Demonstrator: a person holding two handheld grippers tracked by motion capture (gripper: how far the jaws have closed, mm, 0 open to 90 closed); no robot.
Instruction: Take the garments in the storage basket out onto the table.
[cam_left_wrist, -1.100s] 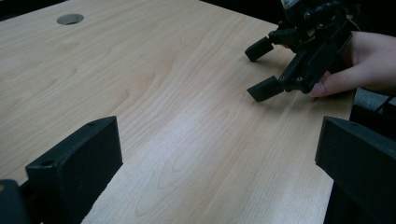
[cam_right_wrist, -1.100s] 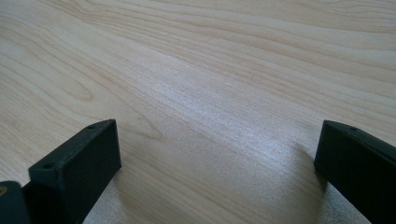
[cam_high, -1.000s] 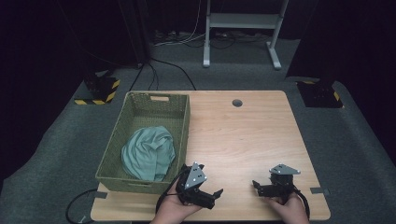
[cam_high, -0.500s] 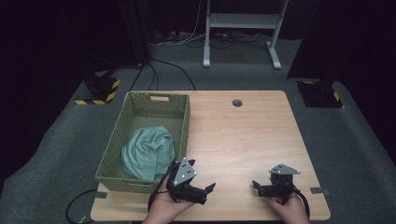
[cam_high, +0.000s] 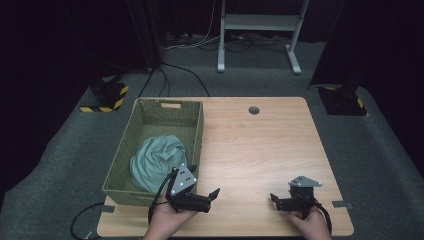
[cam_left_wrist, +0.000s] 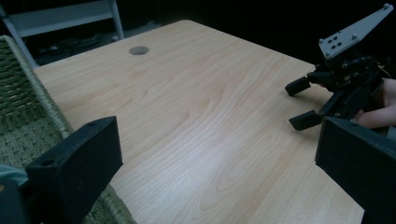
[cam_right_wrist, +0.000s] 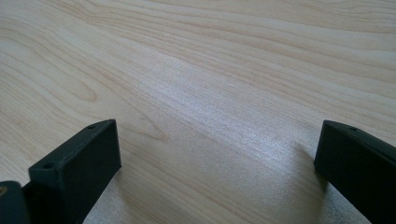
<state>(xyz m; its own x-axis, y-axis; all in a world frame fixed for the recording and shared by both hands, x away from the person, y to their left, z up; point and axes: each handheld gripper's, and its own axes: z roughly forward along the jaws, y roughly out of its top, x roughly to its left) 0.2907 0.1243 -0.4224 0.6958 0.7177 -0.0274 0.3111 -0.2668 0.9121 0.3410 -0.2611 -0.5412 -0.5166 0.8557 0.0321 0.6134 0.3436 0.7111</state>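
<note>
A green woven basket (cam_high: 150, 117) stands on the left part of the wooden table (cam_high: 260, 145), with a crumpled teal cloth (cam_high: 157, 160) inside it. My left gripper (cam_high: 212, 199) is held open just past the basket's near right corner, jaws pointing right and slightly away from me. In the left gripper view its jaws stand wide apart over bare wood (cam_left_wrist: 187, 107), with the basket's wall (cam_left_wrist: 23, 93) at the left. My right gripper (cam_high: 276, 201) rests open at the near right of the table, jaws pointing left. The right gripper (cam_left_wrist: 301, 105) appears across the table from the left one.
A round cable hole (cam_high: 254, 110) sits at the table's far edge. Behind the table on the grey carpet stand a white metal frame (cam_high: 260, 22) and a yellow-black striped base (cam_high: 105, 95), with cables (cam_high: 175, 70) between them. A dark base (cam_high: 342, 100) lies at the far right.
My left gripper has drifted left, closer to the basket's corner, and turned a little. The right gripper has stayed in place.
</note>
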